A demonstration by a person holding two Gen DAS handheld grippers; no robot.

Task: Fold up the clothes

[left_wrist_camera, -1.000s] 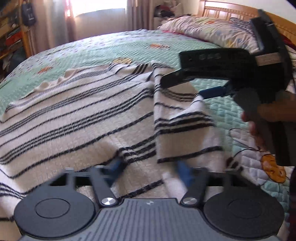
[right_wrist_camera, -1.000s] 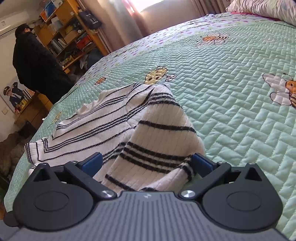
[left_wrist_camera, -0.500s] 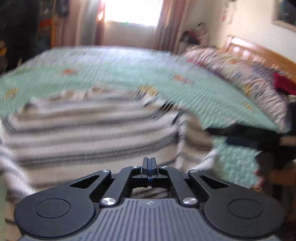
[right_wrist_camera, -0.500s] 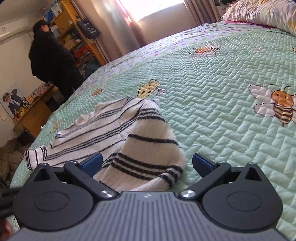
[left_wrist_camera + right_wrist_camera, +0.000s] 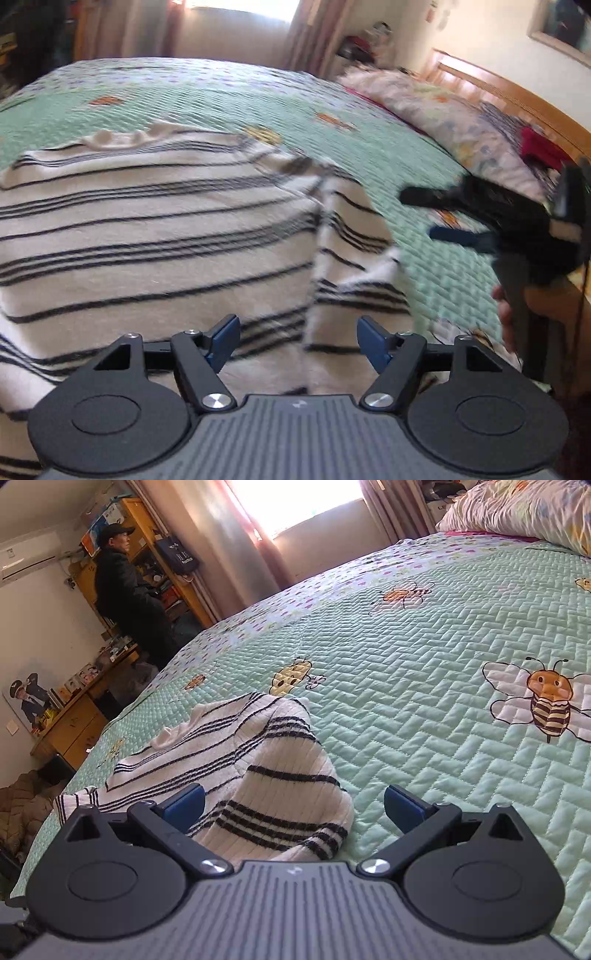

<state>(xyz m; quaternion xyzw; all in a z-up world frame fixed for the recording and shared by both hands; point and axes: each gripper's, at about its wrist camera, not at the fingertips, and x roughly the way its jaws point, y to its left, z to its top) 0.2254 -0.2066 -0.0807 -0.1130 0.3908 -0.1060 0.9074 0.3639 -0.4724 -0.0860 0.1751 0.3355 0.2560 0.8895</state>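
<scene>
A white sweater with black stripes [image 5: 155, 236] lies spread on the green quilted bed; its right sleeve [image 5: 354, 258] is folded down along the body. My left gripper [image 5: 297, 345] is open and empty just above the sweater's lower part. My right gripper [image 5: 293, 806] is open and empty, with the sleeve's cuff [image 5: 288, 812] lying between its fingers, not pinched. The right gripper also shows in the left wrist view [image 5: 436, 214], open, to the right of the sleeve above the quilt.
The green quilt [image 5: 424, 686] with bee prints stretches beyond the sweater. Pillows [image 5: 443, 118] and a wooden headboard [image 5: 517, 99] are at the right. A person in dark clothes [image 5: 125, 594] stands by shelves and a desk [image 5: 74, 716] past the bed's left side.
My left gripper was shut half a second ago and has opened again, and it lifted back from the sweater. My right gripper drew back and rose a little, still open; the sleeve lies lower.
</scene>
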